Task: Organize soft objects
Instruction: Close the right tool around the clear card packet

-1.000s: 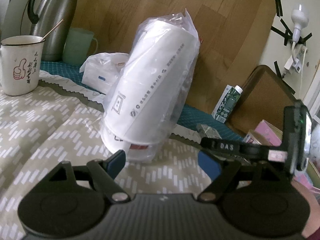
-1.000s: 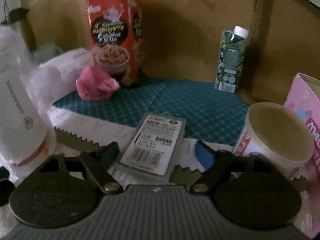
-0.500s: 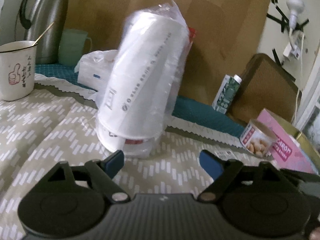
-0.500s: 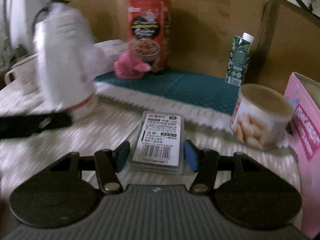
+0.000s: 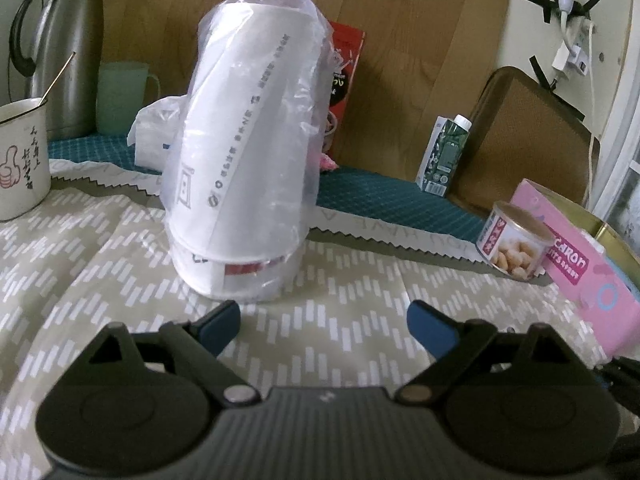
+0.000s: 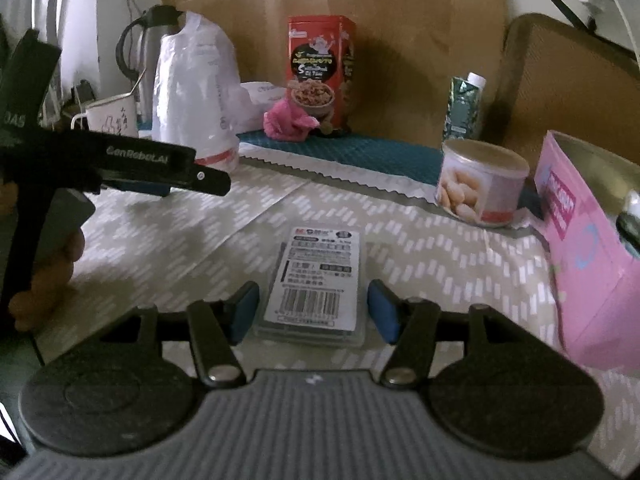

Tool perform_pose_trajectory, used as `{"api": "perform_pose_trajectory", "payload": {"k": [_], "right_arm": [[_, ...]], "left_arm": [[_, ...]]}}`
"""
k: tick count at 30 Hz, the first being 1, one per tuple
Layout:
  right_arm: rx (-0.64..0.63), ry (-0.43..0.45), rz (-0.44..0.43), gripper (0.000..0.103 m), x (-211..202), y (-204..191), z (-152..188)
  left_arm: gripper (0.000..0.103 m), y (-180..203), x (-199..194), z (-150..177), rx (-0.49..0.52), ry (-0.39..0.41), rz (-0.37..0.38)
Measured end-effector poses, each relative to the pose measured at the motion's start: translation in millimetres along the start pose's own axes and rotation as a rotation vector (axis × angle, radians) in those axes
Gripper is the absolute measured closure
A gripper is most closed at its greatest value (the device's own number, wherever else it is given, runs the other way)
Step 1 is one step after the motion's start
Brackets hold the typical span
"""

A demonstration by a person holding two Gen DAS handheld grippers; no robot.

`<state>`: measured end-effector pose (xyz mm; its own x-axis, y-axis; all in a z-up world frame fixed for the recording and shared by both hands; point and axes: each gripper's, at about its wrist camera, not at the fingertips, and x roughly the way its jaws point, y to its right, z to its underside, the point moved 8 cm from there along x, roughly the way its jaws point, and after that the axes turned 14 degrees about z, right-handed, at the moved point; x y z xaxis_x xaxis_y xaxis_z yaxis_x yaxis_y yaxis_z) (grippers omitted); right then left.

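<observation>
The left gripper [image 5: 324,326] stands spread wide with nothing between its pads; its jaws have just been opening. Just beyond the fingertips, a little to their left, the bagged stack of paper cups [image 5: 244,152] stands on the patterned tablecloth [image 5: 80,248], leaning, clear of both pads. A second ago the pads sat closer together and nearer the stack's base, so this reads as a release: the soft bag appears to be set down and let go.

The right gripper [image 6: 314,310] is part open, its pads flanking a flat blister pack [image 6: 316,280] that lies on the cloth; a sliver of gap shows each side, so it is bracketed, not pinched. A second ago this gripper was closer to the cups, with the pack slanting between its jaws; now the cups sit far off to the left of the pack, beyond the left gripper's handle.

Beyond the pack stand a nut can [image 6: 480,180], a pink box [image 6: 592,248] and a pink soft bundle [image 6: 290,124].
</observation>
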<state>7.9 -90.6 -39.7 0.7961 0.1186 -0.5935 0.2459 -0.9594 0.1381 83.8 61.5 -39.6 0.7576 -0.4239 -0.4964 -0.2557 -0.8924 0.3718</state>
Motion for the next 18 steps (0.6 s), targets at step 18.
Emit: {"api": "perform_pose_trajectory", "payload": {"k": [18], "right_arm": [[-0.015,0.003,0.002,0.031,-3.5,-2.9,2.3]], "left_arm": [[0.007,1.6,1.6,0.5,0.009,-0.004,-0.002]]}}
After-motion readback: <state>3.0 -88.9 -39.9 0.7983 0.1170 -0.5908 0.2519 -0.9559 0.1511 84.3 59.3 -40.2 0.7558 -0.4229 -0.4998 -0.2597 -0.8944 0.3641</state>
